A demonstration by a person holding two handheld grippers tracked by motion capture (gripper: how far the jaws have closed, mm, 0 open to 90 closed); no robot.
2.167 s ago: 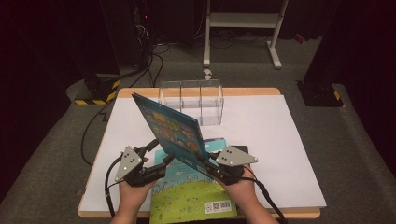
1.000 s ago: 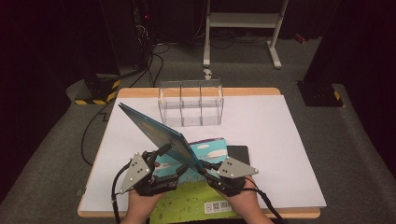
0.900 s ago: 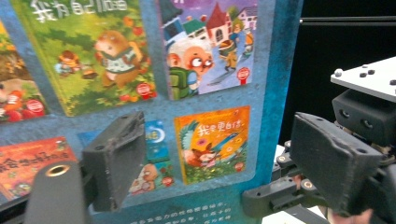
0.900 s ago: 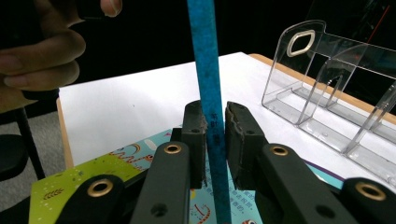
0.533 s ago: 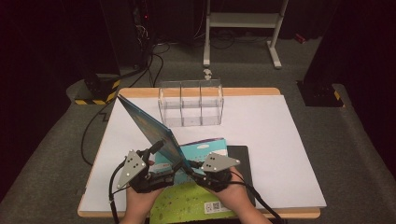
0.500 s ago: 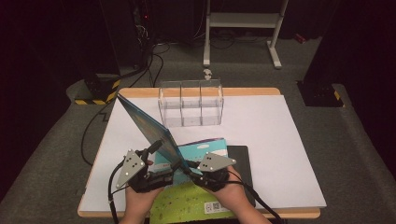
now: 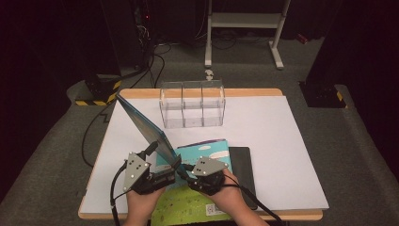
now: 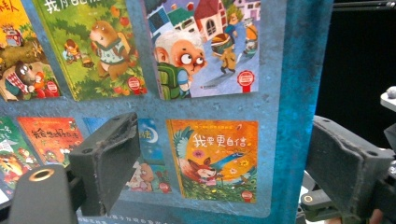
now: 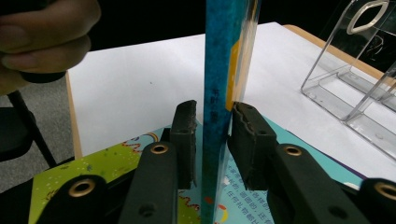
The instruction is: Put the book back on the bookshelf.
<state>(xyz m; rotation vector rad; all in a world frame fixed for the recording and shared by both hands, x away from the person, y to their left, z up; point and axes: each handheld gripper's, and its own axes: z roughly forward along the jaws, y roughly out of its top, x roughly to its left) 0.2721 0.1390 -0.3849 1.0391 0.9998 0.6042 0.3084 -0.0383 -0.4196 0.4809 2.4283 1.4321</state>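
In the high view, a blue picture book [image 7: 143,126] is held tilted on edge in the lower left of centre of the frame, its top corner leaning toward the upper left. It rises above other picture books lying flat: a teal one [image 7: 207,150] and a green one [image 7: 188,207] at the bottom edge, with a black pad [image 7: 242,162] just right of them. The left gripper [image 7: 157,155] and right gripper [image 7: 184,168] meet at the book's lower end. A clear three-compartment organiser [image 7: 192,104] stands above centre on the white table [image 7: 282,141], well apart from the book.

In the left gripper view, the book's back cover [image 8: 163,93], printed with small cover pictures, spans most of the frame. The jaws stand wide apart, one pad low at the left in front of the cover, the other at the right past the book's edge; nothing is pinched.

In the right gripper view, the book's blue edge [image 9: 215,93] runs upright through the centre between the two pads. The right pad touches it; a thin gap shows at the left pad, so a firm clamp cannot be told.

The step is judged to be standing the book up for the organiser. The right jaws should be closed fully before the book is moved, and the left jaws brought around the free edge so the tilt is steadied.
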